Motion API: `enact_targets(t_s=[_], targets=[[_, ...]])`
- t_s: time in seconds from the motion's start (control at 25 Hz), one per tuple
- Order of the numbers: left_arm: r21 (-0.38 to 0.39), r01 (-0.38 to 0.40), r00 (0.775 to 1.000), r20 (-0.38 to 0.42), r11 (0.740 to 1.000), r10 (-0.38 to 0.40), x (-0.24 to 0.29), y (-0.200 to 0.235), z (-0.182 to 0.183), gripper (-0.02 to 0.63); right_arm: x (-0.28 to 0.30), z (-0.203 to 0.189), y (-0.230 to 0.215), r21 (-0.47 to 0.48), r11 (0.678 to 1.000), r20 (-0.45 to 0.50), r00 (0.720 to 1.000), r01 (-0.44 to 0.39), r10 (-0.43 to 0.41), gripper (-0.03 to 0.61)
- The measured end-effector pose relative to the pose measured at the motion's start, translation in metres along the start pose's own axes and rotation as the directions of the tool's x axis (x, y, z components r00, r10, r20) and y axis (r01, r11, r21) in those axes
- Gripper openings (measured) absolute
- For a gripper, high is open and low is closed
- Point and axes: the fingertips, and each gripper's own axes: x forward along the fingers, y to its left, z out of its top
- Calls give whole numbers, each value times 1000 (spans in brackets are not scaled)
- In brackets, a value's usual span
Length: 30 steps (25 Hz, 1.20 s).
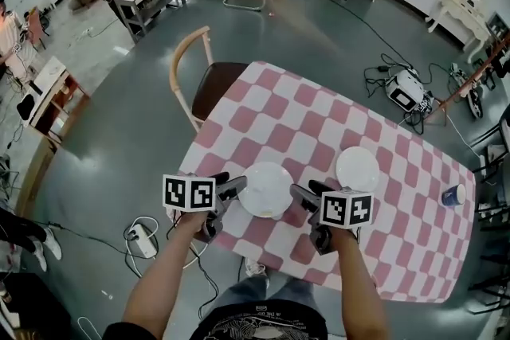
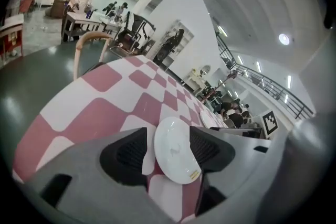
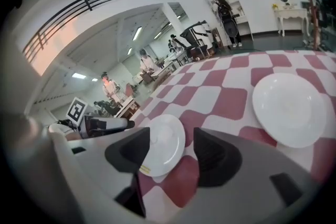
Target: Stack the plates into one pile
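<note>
checkered table [image 1: 303,123]: left gripper [image 1: 233,189] and right gripper [image 1: 304,193] flank near plate [image 1: 265,189], jaws wide, empty, likely set to lift it onto far plate [image 1: 357,169]

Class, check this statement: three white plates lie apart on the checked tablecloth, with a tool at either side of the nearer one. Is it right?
No: the head view shows two white plates, not three. The near plate and far plate lie apart on the checked tablecloth, with the left tool and right tool at either side of the near one.
</note>
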Motion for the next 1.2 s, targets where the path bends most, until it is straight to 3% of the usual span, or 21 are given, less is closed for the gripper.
enact_targets(t_s=[0.24, 0.48, 0.8, 1.04, 1.2], targets=[[-102, 47, 992, -107, 994, -58, 12, 6, -25, 261, 16, -26, -3, 83, 995, -93, 994, -52, 60, 253], [-150, 48, 987, -146, 987, -71, 17, 12, -32, 197, 28, -45, -4, 158, 985, -158, 982, -75, 100, 226], [-157, 64, 978, -188, 986, -93, 24, 10, -38, 121, 35, -47, -2, 269, 958, -143, 980, -99, 141, 155], [-120, 12, 978, -205, 993, -37, 26, 16, -40, 66, 37, -52, -11, 242, 969, -170, 981, -48, 91, 57], [-92, -11, 981, -193, 996, -7, 24, 16, -38, 48, 31, -48, -6, 272, 959, -130, 985, -72, 111, 45]])
